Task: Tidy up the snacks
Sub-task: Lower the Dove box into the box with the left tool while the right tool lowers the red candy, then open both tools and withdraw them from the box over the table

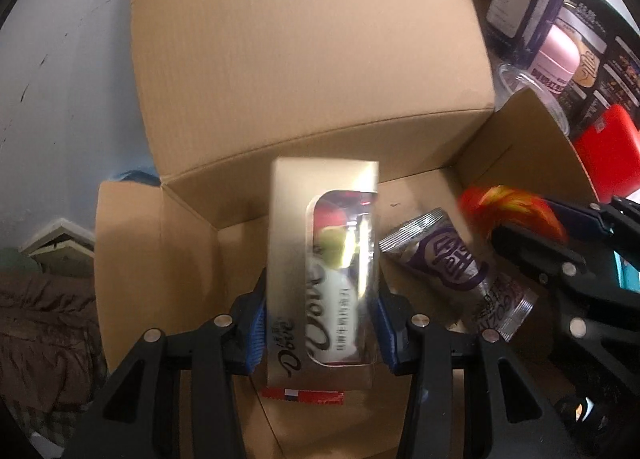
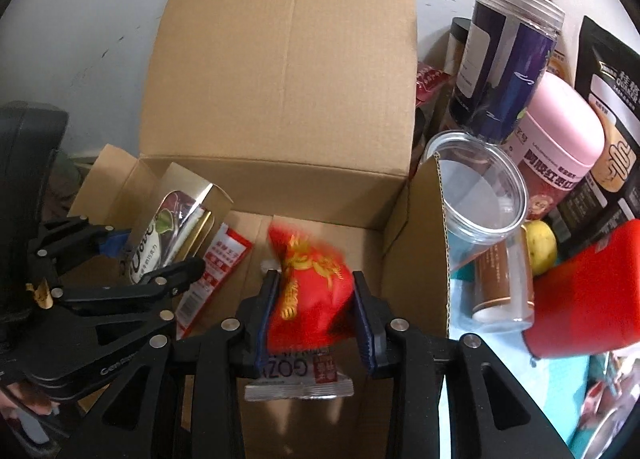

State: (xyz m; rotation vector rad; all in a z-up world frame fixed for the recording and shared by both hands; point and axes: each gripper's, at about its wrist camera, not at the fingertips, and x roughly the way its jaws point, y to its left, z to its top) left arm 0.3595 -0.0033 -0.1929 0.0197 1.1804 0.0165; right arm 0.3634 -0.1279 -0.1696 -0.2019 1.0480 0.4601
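Two hand-held grippers are reaching into the open brown cardboard box (image 2: pixel 280 71). The left gripper (image 1: pixel 320 323) is clamping a gold Dove chocolate carton (image 1: pixel 324 259); the right gripper (image 2: pixel 316 319), jaws slightly parted, is cradling a red-and-gold snack pouch (image 2: pixel 310 291) above a purple-and-silver wrapper (image 1: pixel 452 271) on the box floor.

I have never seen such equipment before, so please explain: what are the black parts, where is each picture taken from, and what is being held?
There is no robot. A person carries one hand-held gripper in each hand, each with a camera looking along its two black fingers. The left camera shows the left hand-held gripper clamping a gold Dove chocolate box over an open cardboard box. The right camera shows the right hand-held gripper around a red snack packet. Inside lie a purple packet and a red-and-white packet. Jars stand outside.
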